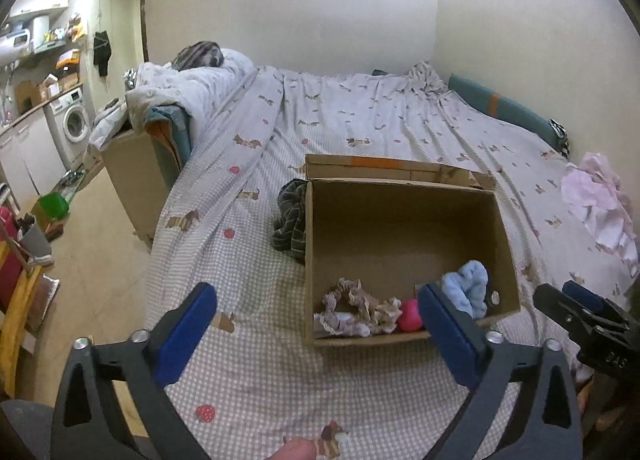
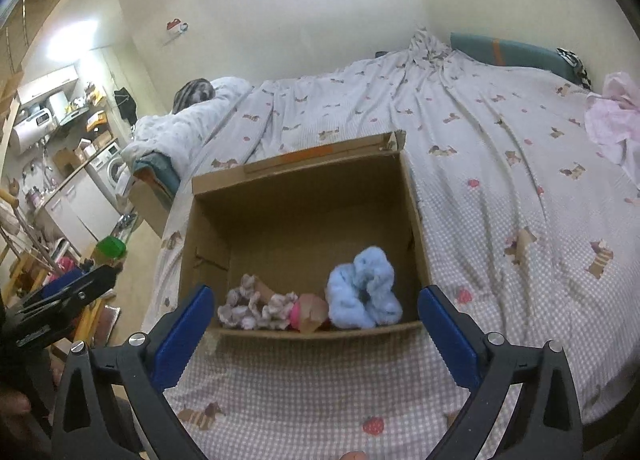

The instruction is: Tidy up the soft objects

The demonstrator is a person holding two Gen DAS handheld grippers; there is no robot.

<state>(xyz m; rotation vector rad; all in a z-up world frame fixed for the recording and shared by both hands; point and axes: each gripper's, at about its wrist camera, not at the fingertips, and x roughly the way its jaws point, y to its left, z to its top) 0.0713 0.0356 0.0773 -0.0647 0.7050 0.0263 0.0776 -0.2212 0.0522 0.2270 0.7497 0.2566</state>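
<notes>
Both grippers, left gripper (image 1: 320,334) and right gripper (image 2: 316,334), fingers apart and empty, poised before cardboard box (image 2: 416,220) near bed (image 2: 500,188) front edge; blue fluffy cloth (image 2: 362,288) already gathered inside, keeping softs together.

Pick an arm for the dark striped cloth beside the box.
Left, probably. The dark striped cloth lies against the cardboard box's left wall, ahead of the open left tongs. From the right tongs, also open and empty, the box hides it.

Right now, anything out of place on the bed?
Yes: a dark striped cloth lies bunched outside the cardboard box, against its left wall, and a pink cloth sits crumpled far right. The blue and frilly pieces are already inside.
</notes>
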